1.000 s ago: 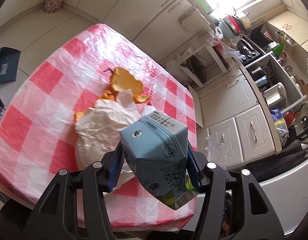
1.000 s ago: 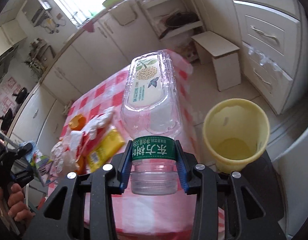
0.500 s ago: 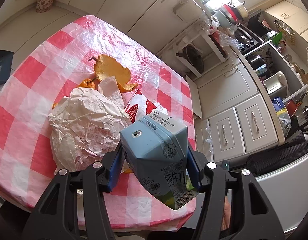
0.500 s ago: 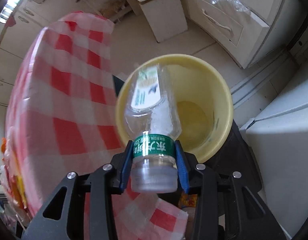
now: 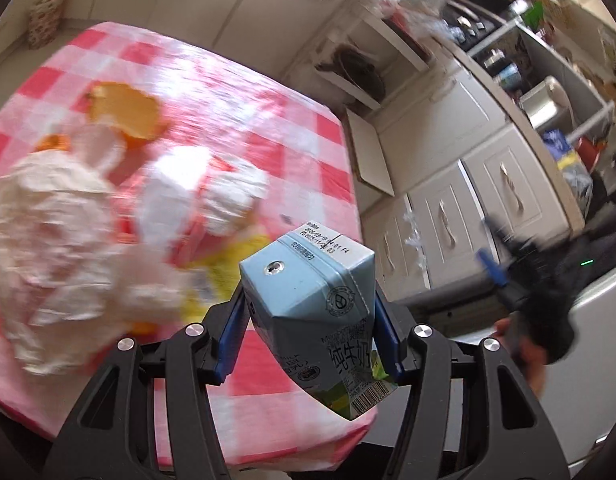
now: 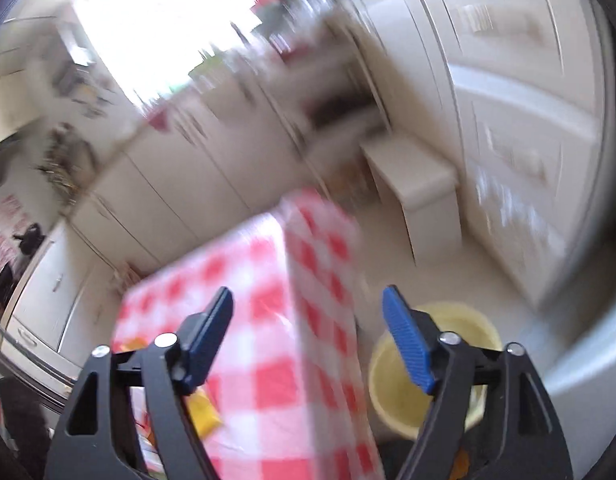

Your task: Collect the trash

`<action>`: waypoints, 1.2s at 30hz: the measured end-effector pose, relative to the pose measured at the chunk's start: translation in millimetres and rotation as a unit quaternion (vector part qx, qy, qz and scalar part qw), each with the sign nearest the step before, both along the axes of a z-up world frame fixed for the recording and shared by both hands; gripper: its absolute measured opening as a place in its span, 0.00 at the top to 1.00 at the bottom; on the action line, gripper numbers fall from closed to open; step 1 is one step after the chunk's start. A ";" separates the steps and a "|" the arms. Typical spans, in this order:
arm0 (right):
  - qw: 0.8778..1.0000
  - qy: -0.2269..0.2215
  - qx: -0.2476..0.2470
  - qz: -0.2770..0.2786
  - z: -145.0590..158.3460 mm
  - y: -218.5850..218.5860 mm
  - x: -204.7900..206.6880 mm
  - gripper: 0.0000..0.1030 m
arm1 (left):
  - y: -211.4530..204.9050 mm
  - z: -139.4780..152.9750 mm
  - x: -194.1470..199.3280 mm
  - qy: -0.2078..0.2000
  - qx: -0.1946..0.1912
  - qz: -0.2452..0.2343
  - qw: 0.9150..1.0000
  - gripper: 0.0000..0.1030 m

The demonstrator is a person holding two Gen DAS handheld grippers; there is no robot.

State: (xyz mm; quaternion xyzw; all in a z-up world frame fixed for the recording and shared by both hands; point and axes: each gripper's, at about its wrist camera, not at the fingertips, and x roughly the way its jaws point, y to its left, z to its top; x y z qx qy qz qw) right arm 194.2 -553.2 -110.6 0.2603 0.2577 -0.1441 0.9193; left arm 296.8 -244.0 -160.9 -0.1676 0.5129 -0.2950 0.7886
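My left gripper [image 5: 308, 332] is shut on a blue-grey milk carton [image 5: 314, 304] and holds it above the near edge of the red-and-white checked table [image 5: 268, 128]. Crumpled white paper [image 5: 56, 240], orange peel [image 5: 124, 110], a red-and-white wrapper [image 5: 200, 200] and a yellow packet [image 5: 224, 264] lie on the table, blurred. My right gripper [image 6: 308, 336] is open and empty, above the table's edge [image 6: 292, 380]. The yellow bin [image 6: 432, 368] stands on the floor beside the table, partly behind the right finger. The plastic bottle is out of view.
White kitchen cabinets with drawers [image 5: 468, 208] line the right side. A small white stool [image 6: 420, 192] stands on the floor past the table. My right gripper and the hand holding it [image 5: 524, 304] show in the left wrist view. Both views are motion-blurred.
The right gripper opened and let go of the plastic bottle over the yellow bin, then tilted up and away. The left gripper moved right along the table, still holding the carton.
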 end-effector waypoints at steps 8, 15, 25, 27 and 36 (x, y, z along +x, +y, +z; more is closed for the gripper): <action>0.992 -0.060 -0.088 -0.073 41.9 -24.7 -38.9 0.16 | -161.3 -30.7 4.8 0.009 0.044 -0.059 0.997 0.48; 0.991 -0.066 -0.053 -0.103 42.5 -55.0 -54.1 0.16 | -251.1 -83.9 25.7 0.047 0.111 -0.062 0.991 0.45; 0.992 -0.085 -0.048 -0.076 54.0 -38.6 -45.1 0.16 | -199.5 -23.7 12.4 -0.021 0.113 -0.064 0.991 0.28; 0.993 -0.083 -0.049 -0.062 54.9 -27.4 -37.0 0.16 | -160.5 0.5 7.8 -0.054 0.116 -0.050 0.991 0.23; 0.995 -0.058 -0.034 0.073 49.1 60.0 5.4 0.16 | 56.7 49.3 13.7 -0.121 0.149 0.115 0.975 0.15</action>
